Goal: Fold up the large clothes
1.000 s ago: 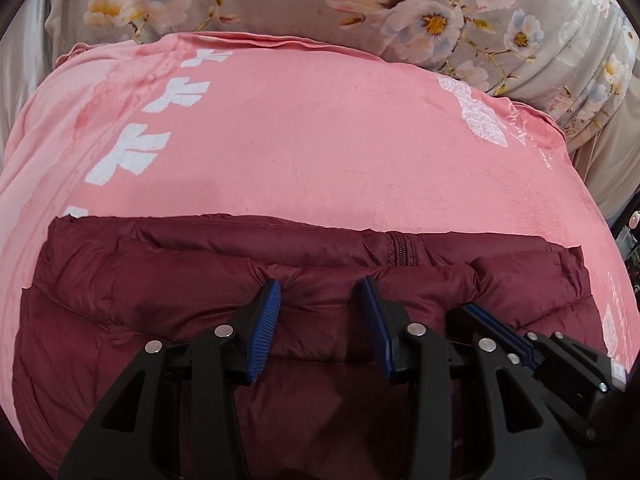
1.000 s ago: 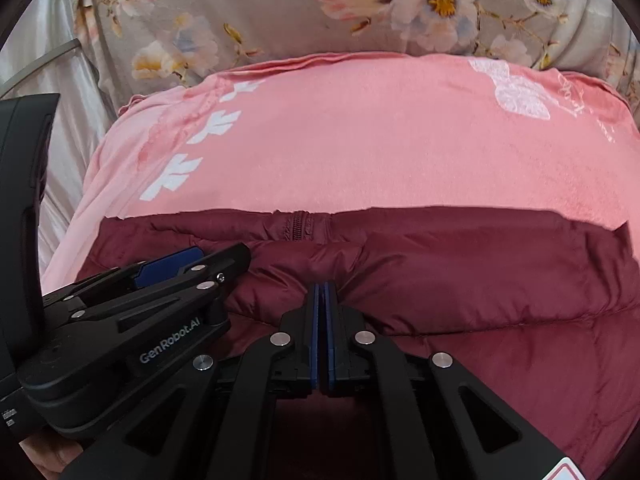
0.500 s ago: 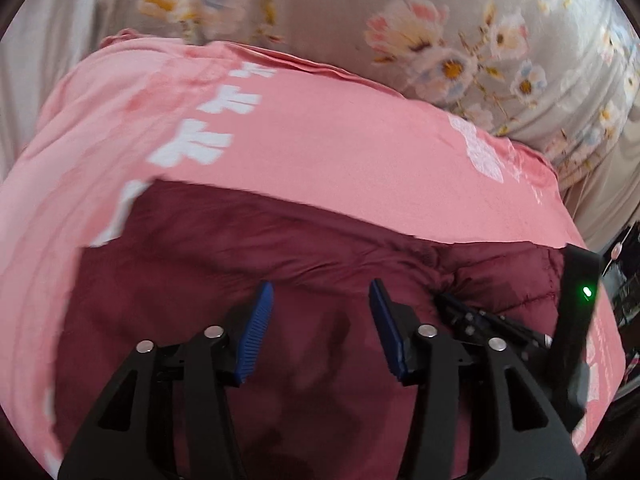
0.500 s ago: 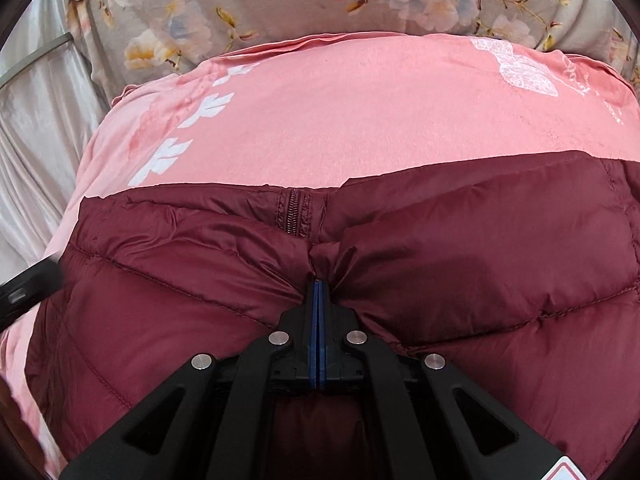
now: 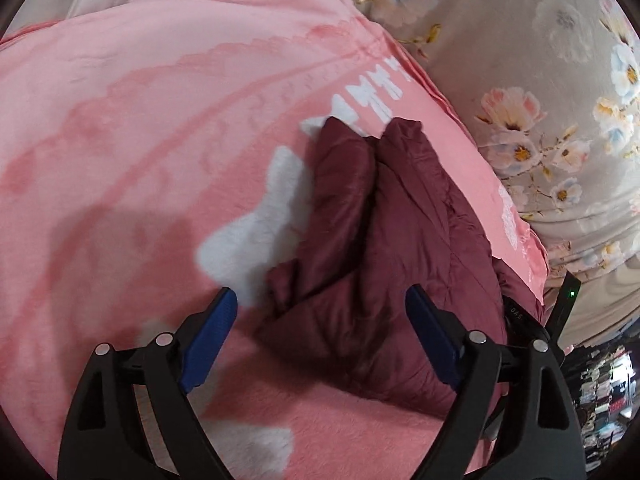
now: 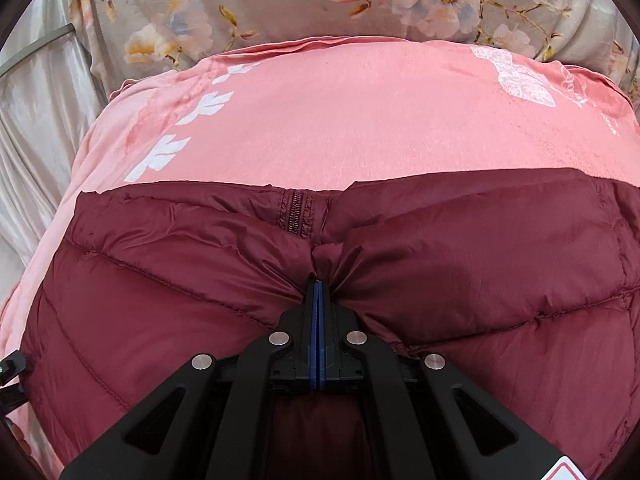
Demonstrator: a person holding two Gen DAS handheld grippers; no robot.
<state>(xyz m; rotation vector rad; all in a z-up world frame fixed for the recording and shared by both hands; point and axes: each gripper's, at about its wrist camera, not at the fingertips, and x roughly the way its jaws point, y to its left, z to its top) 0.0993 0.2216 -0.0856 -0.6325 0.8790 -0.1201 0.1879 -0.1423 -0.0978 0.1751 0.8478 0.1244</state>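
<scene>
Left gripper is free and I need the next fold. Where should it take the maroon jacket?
Probably the bunched sleeve end of the maroon jacket, from the open blanket side, jaws across its thickness. It lies loose, while the right gripper pinches the middle.
</scene>
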